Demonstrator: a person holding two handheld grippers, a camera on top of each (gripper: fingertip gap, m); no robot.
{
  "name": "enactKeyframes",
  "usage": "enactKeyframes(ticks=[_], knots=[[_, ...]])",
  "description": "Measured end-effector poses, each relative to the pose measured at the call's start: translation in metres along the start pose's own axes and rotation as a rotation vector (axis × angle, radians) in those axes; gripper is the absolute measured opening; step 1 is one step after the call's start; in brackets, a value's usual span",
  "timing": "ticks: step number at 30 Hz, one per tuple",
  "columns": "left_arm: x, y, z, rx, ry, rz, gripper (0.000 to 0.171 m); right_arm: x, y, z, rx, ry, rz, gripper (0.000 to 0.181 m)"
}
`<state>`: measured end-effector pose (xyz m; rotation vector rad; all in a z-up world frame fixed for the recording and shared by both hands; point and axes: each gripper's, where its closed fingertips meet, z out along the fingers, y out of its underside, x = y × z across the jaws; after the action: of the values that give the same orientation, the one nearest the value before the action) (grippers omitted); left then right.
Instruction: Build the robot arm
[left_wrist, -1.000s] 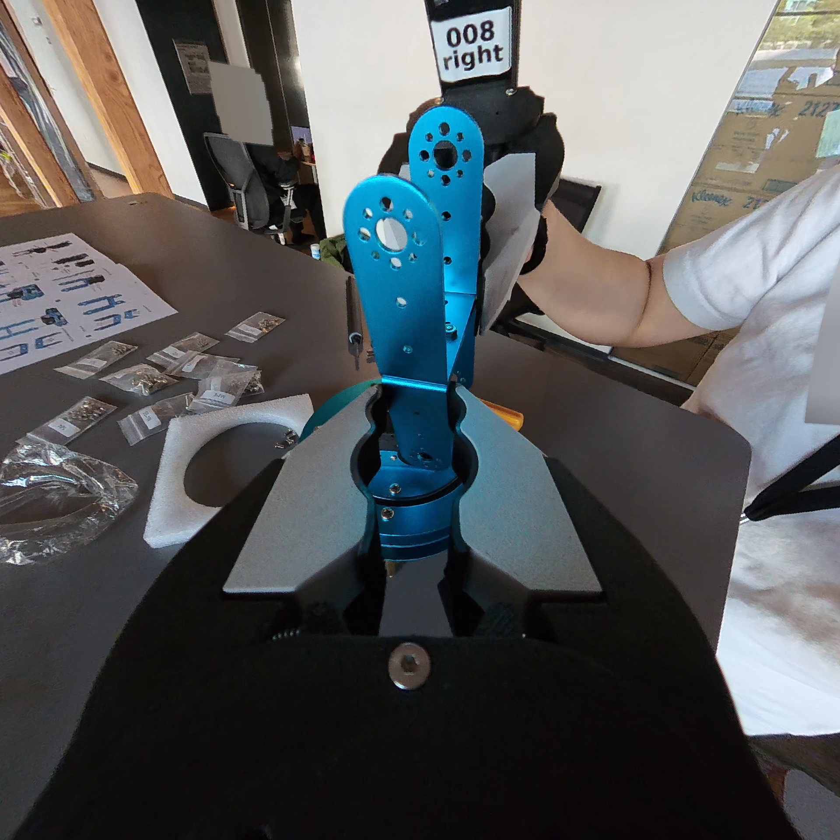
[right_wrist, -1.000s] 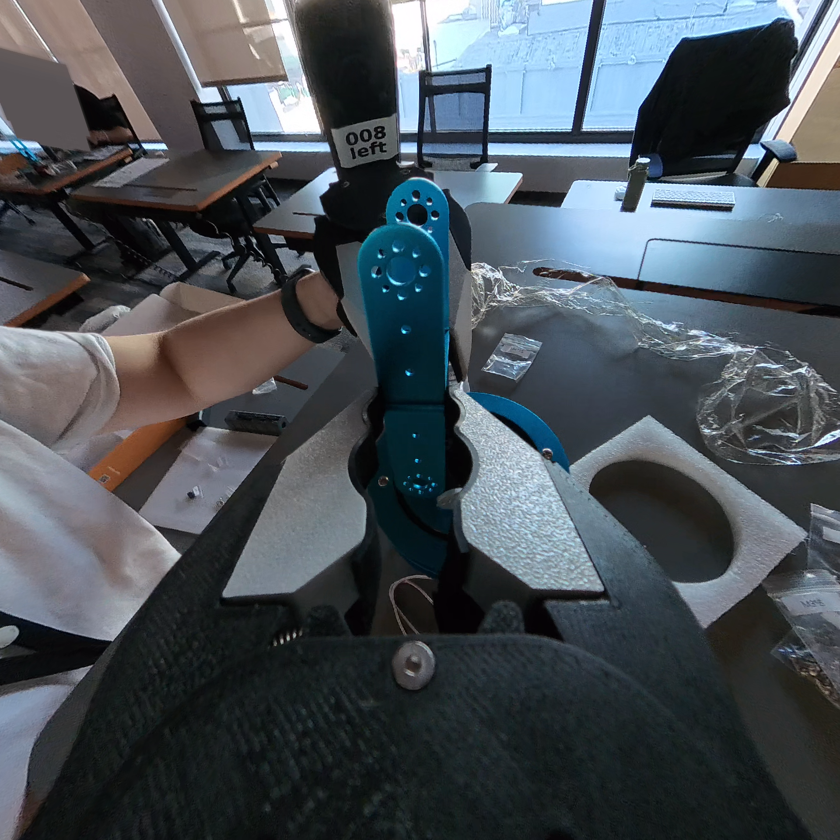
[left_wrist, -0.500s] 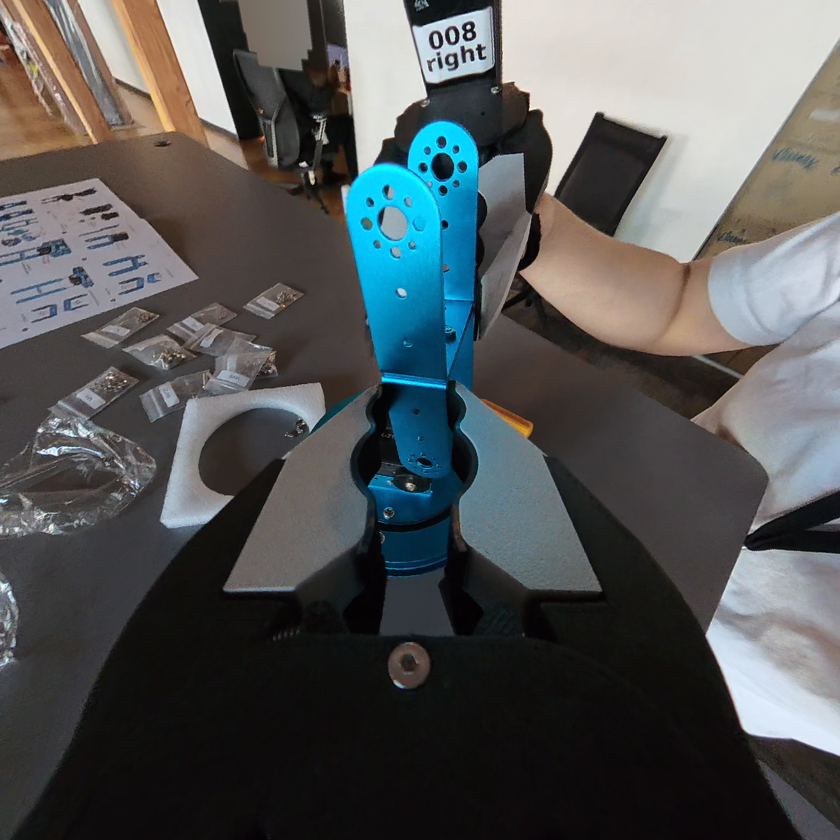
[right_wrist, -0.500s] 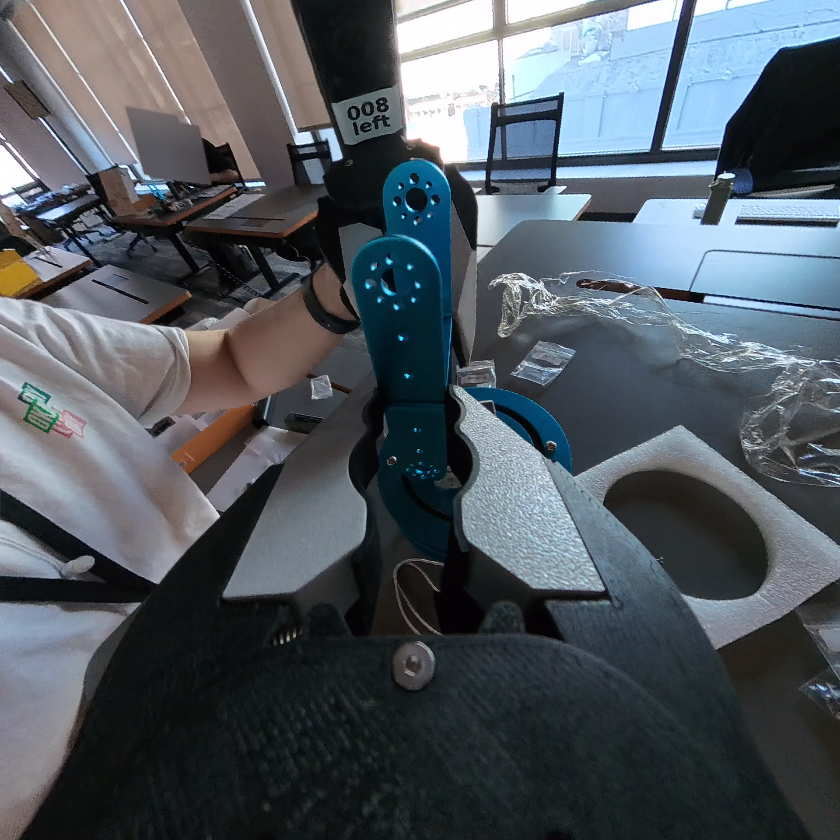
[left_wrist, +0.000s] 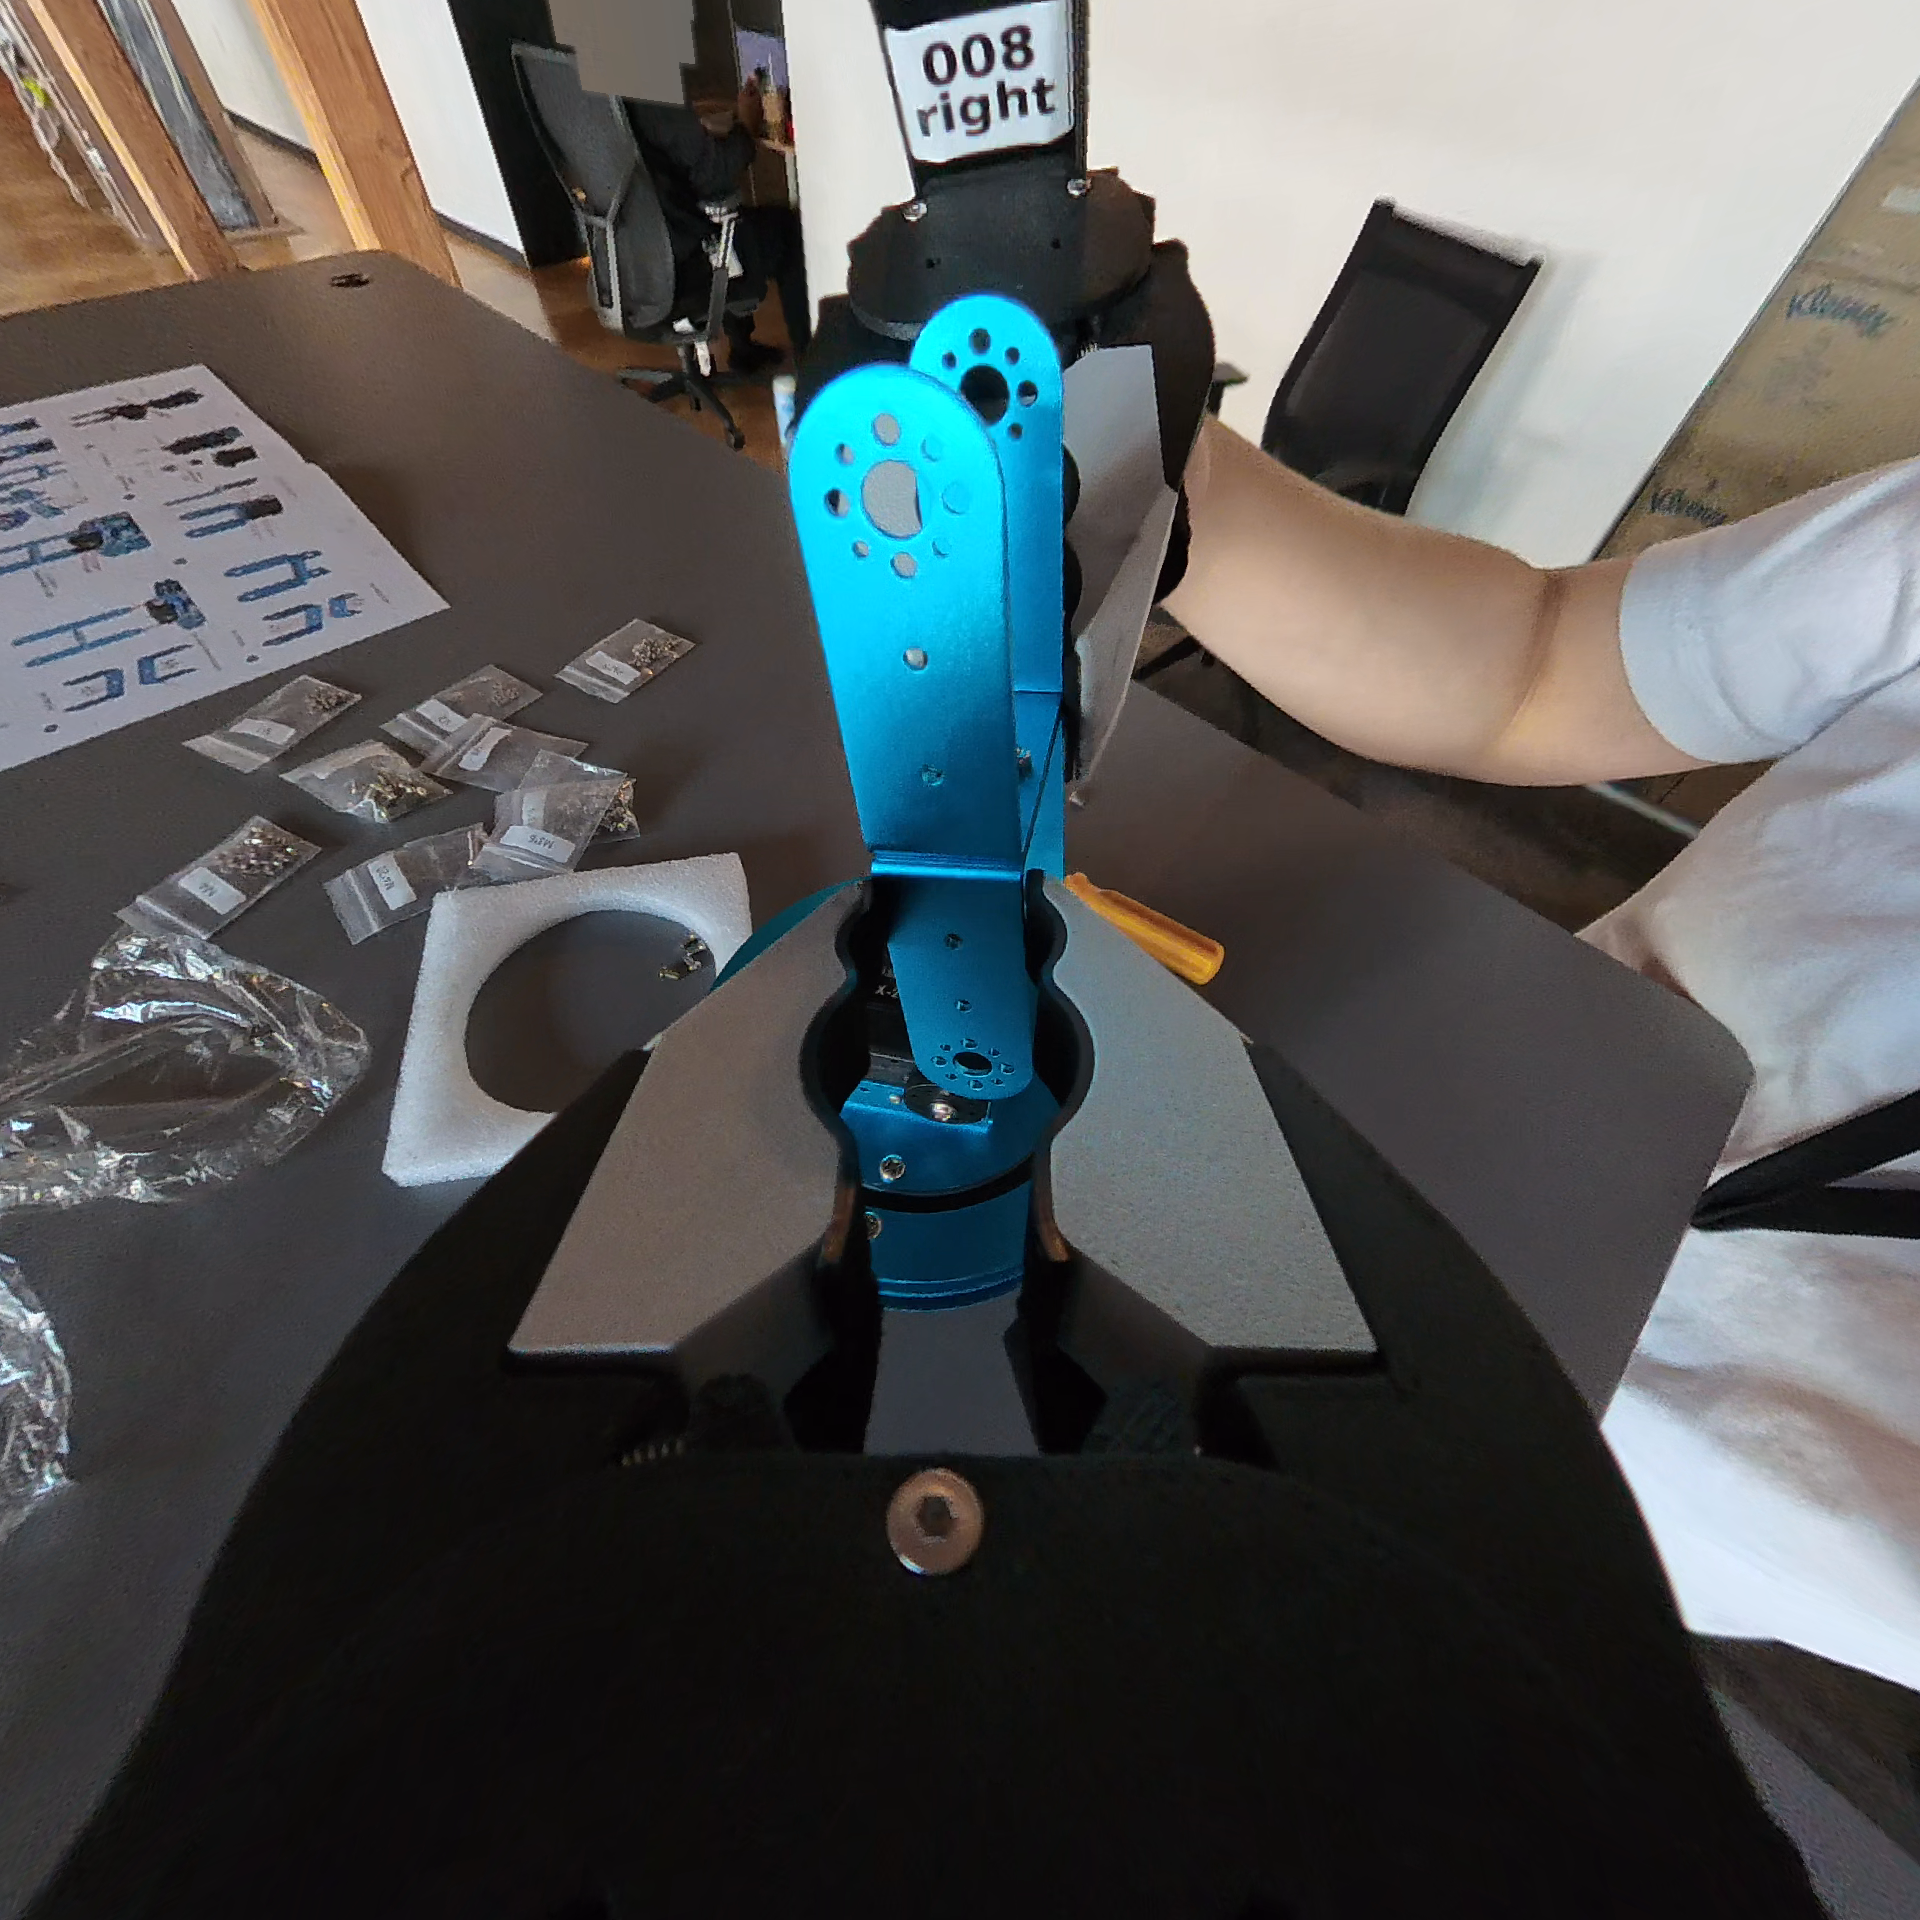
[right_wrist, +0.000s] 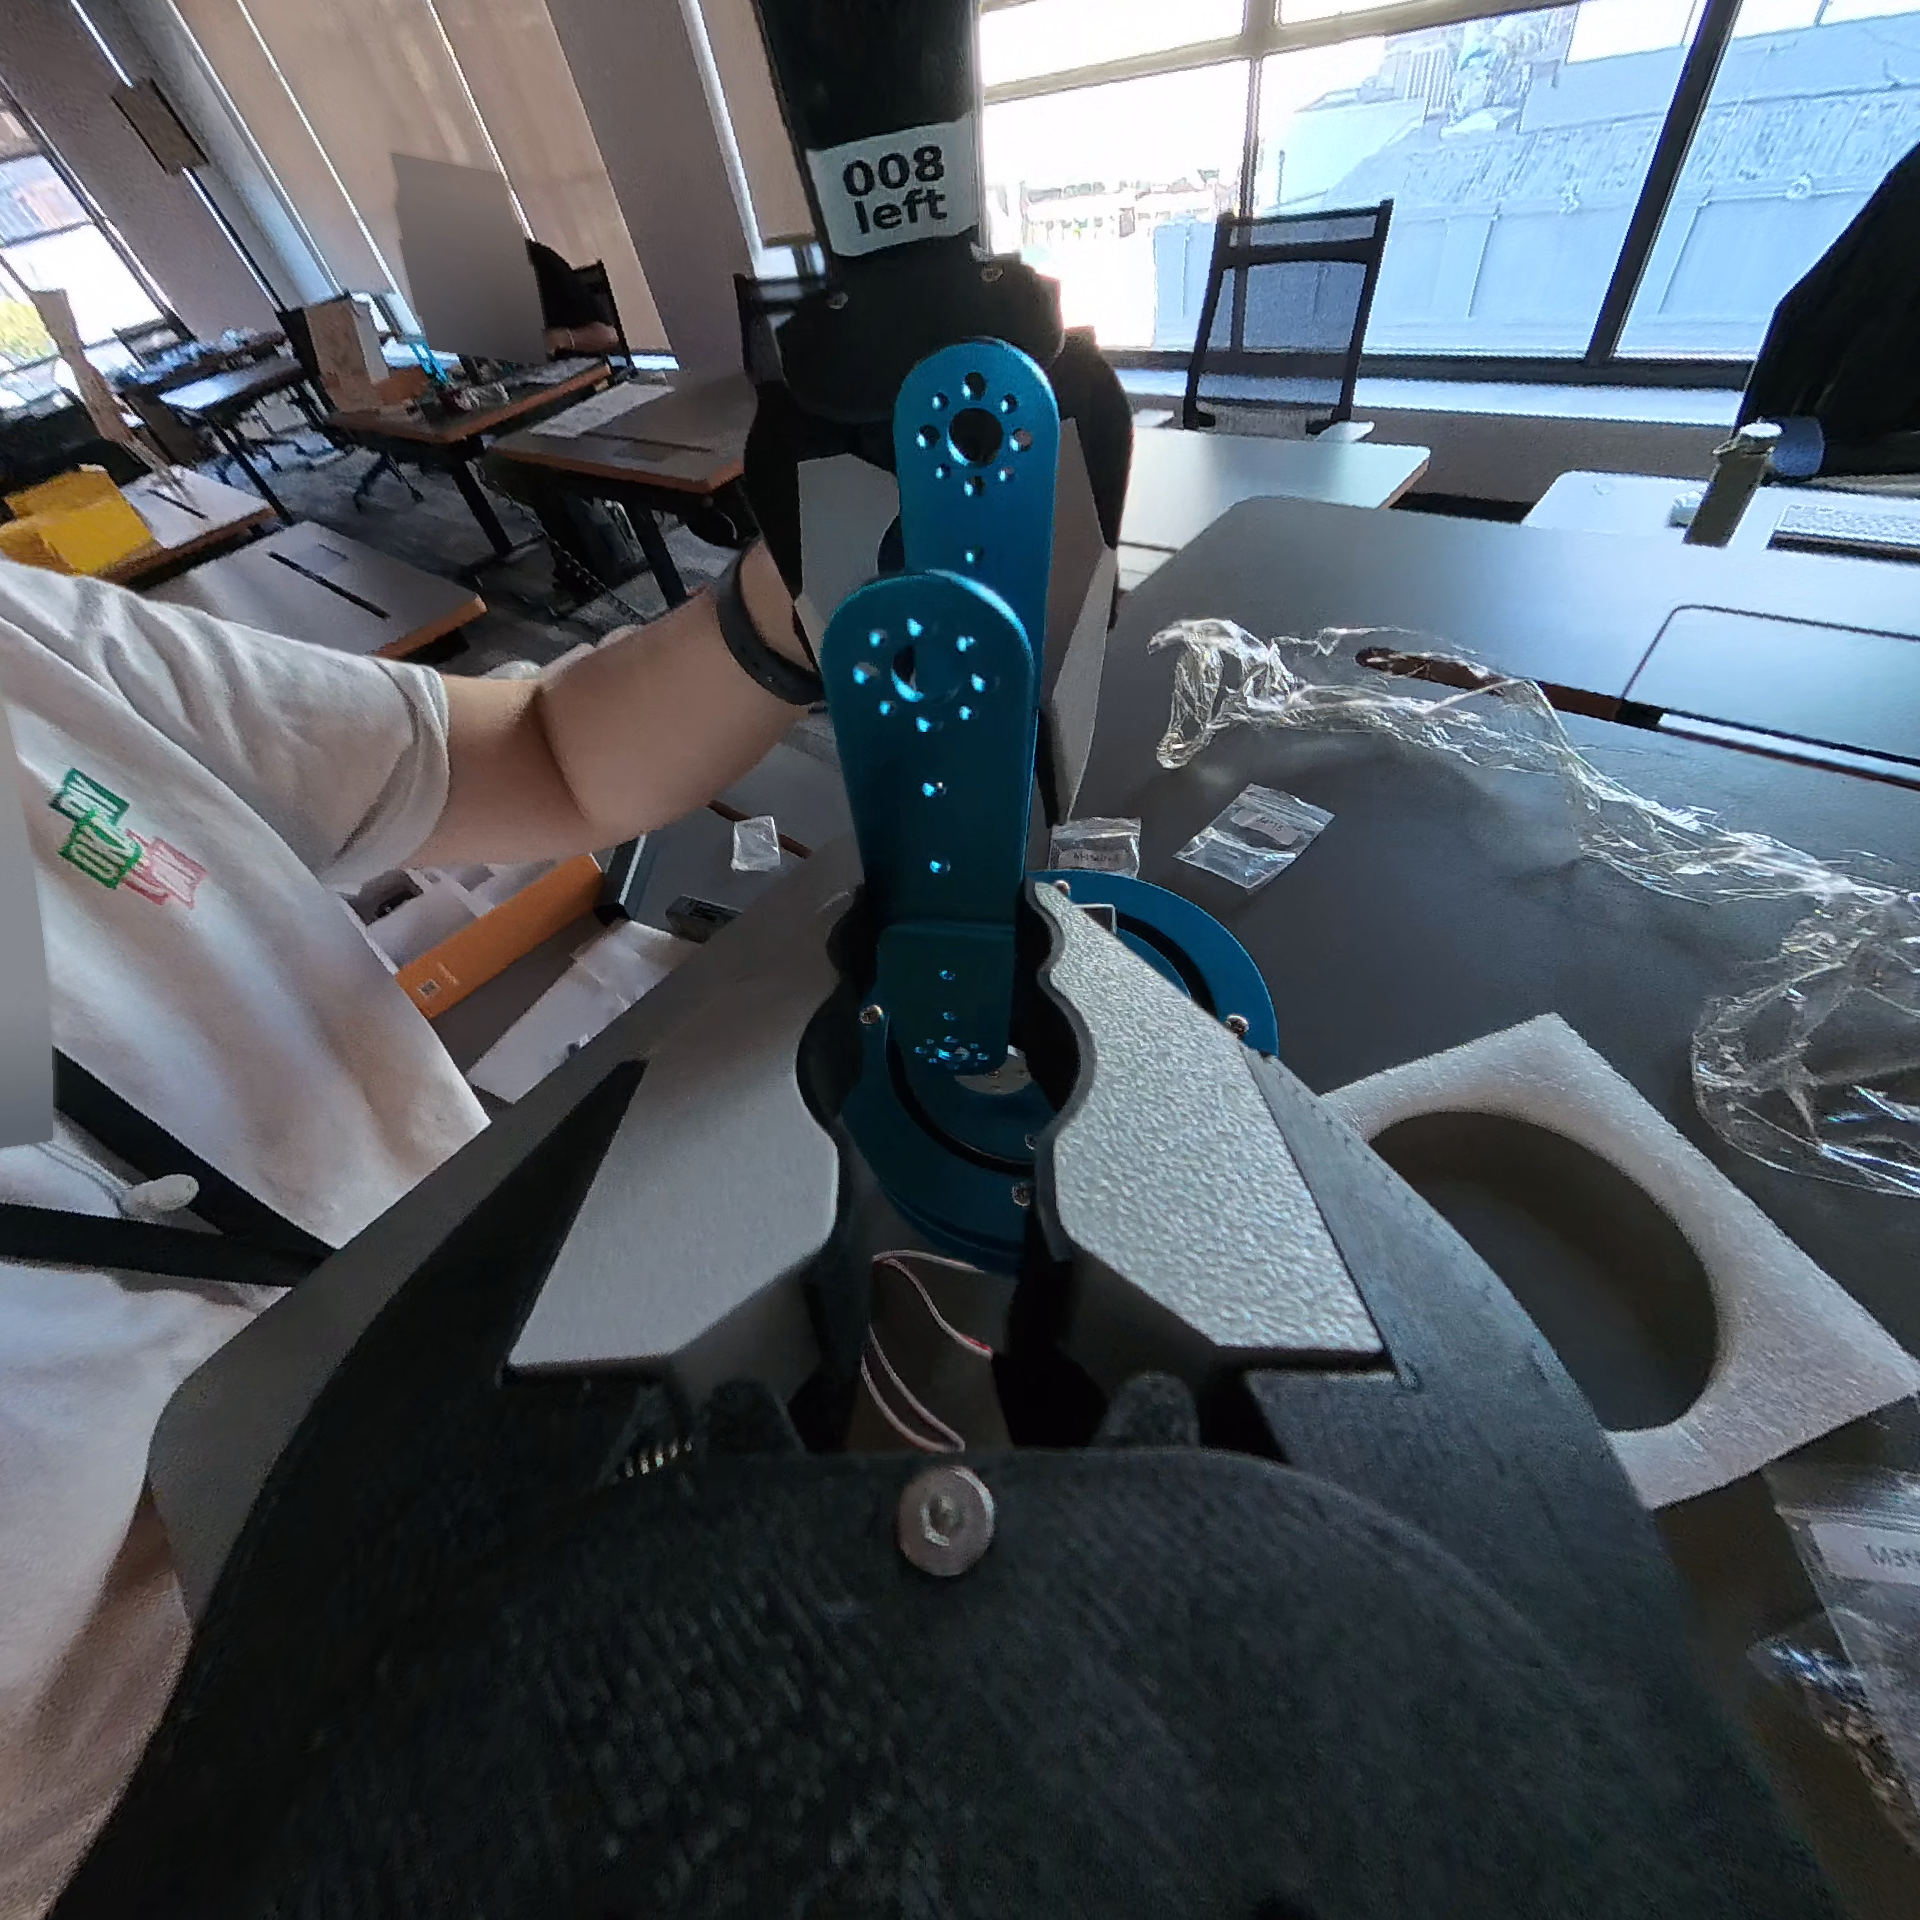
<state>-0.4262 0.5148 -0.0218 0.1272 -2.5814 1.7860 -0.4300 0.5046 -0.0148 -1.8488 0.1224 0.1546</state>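
A blue metal bracket assembly (left_wrist: 904, 623) with long round-ended arms full of holes stands upright between my two grippers. My left gripper (left_wrist: 951, 935) is shut on its lower part, just above a blue cylindrical base (left_wrist: 935, 1236). My right gripper (right_wrist: 945, 935) is shut on the same assembly (right_wrist: 935, 748) from the opposite side. A blue round ring base (right_wrist: 1195, 966) sits right behind it, and thin wires (right_wrist: 914, 1361) run below. Each gripper shows opposite the other: the right one (left_wrist: 997, 239) and the left one (right_wrist: 914, 343), both with jaws closed on the bracket arms.
On the dark table (left_wrist: 1403, 1039) lie a white foam frame (left_wrist: 582, 904) (right_wrist: 1558, 1247), several small bags of screws (left_wrist: 468, 790), a printed sheet (left_wrist: 156, 540), crumpled clear plastic (left_wrist: 156, 1049) (right_wrist: 1455, 727) and an orange tool handle (left_wrist: 1153, 930). A person's arm (left_wrist: 1455, 644) reaches in from the right. Only a small space, under 4 cm, lies between the two pairs of fingers.
Both grippers have kept their hold and tilted with the assembly. In the left view the lower bracket end and base show more. In the right view the near arm sits lower against the far one.
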Motion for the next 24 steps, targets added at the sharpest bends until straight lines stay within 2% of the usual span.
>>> enactKeyframes(ticks=[8,14,20,22,24], knots=[[0.0,0.001,-0.008,0.123,0.061,-0.061,0.024,0.002,0.001,0.008,-0.127,0.036,0.009,0.025],[0.0,0.018,-0.016,0.177,0.111,-0.123,0.026,0.0,0.001,0.013,-0.144,0.091,-0.038,0.025],[0.003,0.045,-0.016,0.214,0.168,-0.17,0.044,0.002,0.001,0.012,-0.09,0.094,-0.025,0.025],[-0.002,0.049,-0.014,0.199,0.153,-0.149,0.032,0.002,0.001,0.012,-0.084,0.088,-0.02,0.025],[0.001,0.049,-0.013,0.189,0.184,-0.147,0.029,0.002,0.001,0.012,-0.078,0.086,-0.02,0.025]])
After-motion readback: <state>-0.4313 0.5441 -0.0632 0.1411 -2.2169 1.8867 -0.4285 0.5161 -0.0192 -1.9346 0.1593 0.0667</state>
